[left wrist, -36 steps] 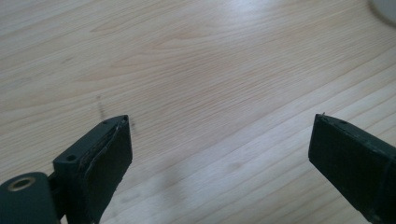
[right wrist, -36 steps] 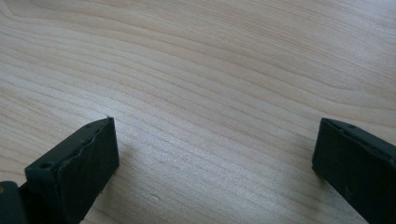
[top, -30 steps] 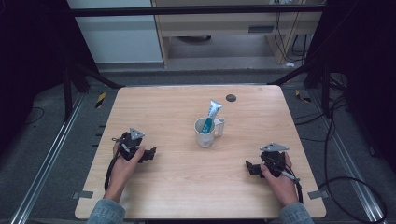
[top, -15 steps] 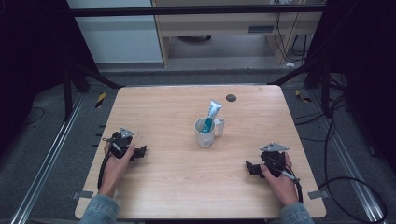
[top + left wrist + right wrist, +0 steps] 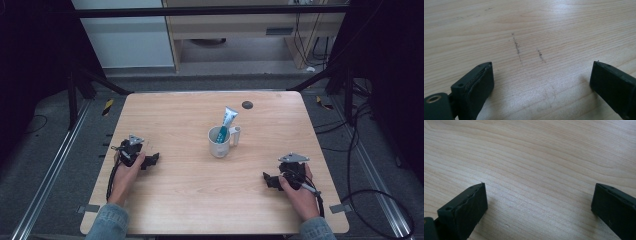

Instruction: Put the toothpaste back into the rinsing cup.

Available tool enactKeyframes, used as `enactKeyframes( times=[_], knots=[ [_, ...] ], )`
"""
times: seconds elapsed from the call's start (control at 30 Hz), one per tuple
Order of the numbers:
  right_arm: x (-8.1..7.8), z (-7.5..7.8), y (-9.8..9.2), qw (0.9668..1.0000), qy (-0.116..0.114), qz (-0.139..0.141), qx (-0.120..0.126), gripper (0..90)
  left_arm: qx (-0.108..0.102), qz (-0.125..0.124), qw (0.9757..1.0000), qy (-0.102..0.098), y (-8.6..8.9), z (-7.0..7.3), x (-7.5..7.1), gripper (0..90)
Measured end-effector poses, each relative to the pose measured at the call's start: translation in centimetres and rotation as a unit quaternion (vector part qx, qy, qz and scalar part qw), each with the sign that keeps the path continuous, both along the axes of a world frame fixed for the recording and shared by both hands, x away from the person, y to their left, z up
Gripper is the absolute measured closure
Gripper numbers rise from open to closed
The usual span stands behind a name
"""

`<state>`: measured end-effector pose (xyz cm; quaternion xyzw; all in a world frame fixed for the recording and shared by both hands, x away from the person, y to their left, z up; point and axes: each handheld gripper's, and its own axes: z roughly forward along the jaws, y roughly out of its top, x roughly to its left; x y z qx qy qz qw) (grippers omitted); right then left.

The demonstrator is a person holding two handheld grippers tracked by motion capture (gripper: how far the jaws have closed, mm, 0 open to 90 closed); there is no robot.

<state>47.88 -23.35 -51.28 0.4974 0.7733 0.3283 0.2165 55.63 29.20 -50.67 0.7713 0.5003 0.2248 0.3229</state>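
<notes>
Left gripper (image 5: 152, 160), jaws apart, pulled back toward lower left; right gripper (image 5: 267, 179) unmoved, apart. Mug (image 5: 219, 142) with tube (image 5: 228, 120) untouched.

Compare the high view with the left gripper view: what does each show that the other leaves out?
The high view alone gives the white mug with a toothpaste tube standing in it, a dark round spot on the table, both hands and the right tongs. The left gripper view alone gives close detail: two short dark scuff lines on the wood, and its black jaws spread wide with nothing between them. Both share the light wooden tabletop and the left tongs.
</notes>
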Motion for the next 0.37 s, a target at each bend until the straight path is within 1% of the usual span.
enactKeyframes(
  times=[0.13,0.2,0.23,0.37],
  knots=[
    [-0.01,0.01,0.01,1.0,0.001,-0.001,0.001,0.6,0.001,-0.006,1.0,0.004,-0.03,-0.02,0.14,2.3],
    [-0.01,0.01,0.0,1.0,0.0,0.0,0.001,0.7,0.002,-0.003,1.0,0.006,-0.01,-0.04,0.07,1.2],
    [-0.01,0.01,0.01,1.0,0.0,0.0,0.001,0.7,0.001,0.003,1.0,0.008,0.02,-0.06,0.0,0.0],
    [-0.01,0.01,0.0,1.0,0.0,0.0,0.001,0.7,0.002,0.027,0.9996,0.009,-0.16,-0.04,-0.42,0.0]
  ],
)
